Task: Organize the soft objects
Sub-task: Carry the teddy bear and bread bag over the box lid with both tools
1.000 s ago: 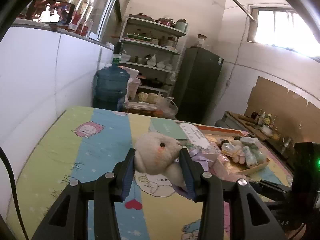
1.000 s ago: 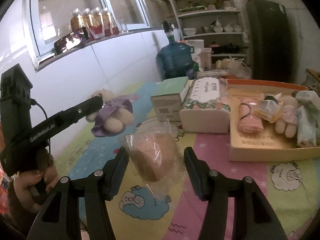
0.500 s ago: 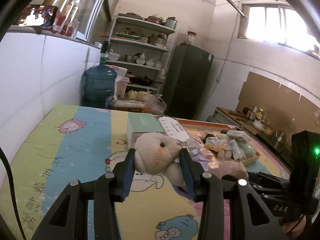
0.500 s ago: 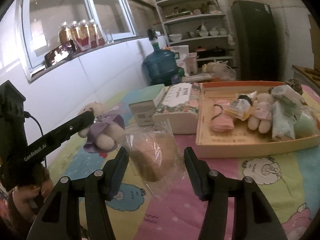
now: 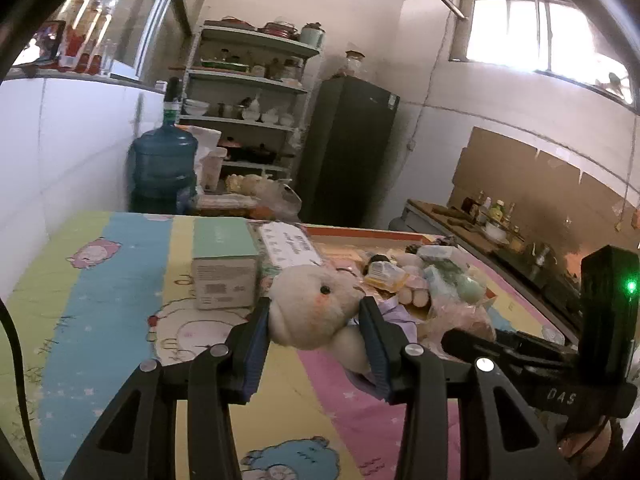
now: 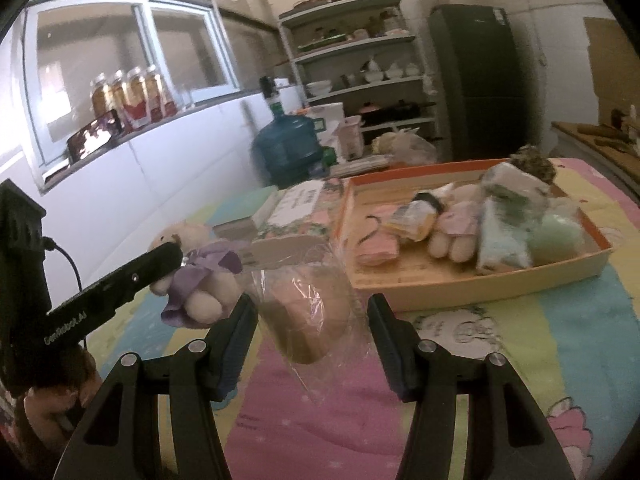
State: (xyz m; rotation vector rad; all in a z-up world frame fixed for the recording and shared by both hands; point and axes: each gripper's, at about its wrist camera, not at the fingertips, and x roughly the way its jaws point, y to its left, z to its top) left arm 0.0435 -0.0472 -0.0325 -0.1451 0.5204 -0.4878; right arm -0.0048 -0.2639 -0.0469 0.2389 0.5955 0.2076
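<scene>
My left gripper [image 5: 314, 318] is shut on a cream plush bunny [image 5: 316, 304] in a purple dress and holds it above the table. It also shows in the right wrist view [image 6: 200, 276], to the left. My right gripper [image 6: 312, 320] is shut on a pink soft object in a clear plastic bag [image 6: 308, 304], held above the cartoon tablecloth. Ahead and to the right lies an orange-rimmed tray [image 6: 460, 292] with several soft toys and packets inside.
A floral tissue box [image 6: 300, 216] and a green-topped carton [image 5: 224, 268] stand left of the tray. A blue water jug [image 5: 164, 168], shelves [image 5: 248, 92] and a dark fridge [image 5: 348, 152] stand beyond the table's far edge. A white wall runs along the left.
Both grippers have swung to the right toward the tray, each still holding its object. The tray and boxes now sit closer and more central in both views.
</scene>
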